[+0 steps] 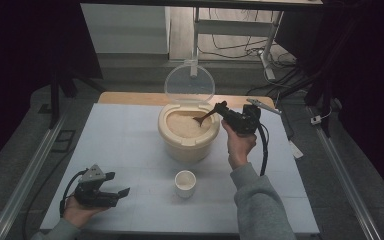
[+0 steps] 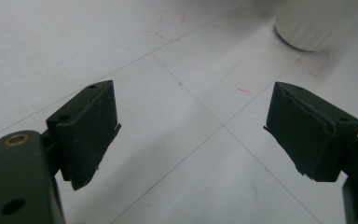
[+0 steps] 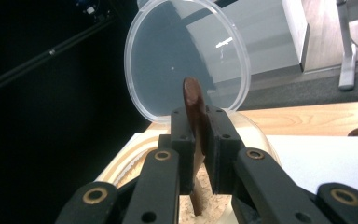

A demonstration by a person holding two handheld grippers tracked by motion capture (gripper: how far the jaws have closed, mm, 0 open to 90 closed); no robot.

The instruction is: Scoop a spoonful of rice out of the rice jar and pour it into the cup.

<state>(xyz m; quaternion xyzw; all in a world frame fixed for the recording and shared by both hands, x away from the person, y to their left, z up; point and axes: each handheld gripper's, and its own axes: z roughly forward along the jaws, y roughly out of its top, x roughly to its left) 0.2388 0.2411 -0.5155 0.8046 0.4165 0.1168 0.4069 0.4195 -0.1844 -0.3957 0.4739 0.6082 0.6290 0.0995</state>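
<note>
The right gripper [image 3: 199, 154] has its jaws clamped on the spoon [image 3: 195, 100]; dip its bowl below the jaws into the rice [image 1: 186, 125], level. The left gripper [image 1: 111, 191] rests with jaws wide.

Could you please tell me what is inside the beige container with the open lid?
Rice fills the beige container; a brown spoon, clamped by the right hand-held gripper, digs in. Its bowl is buried.
</note>
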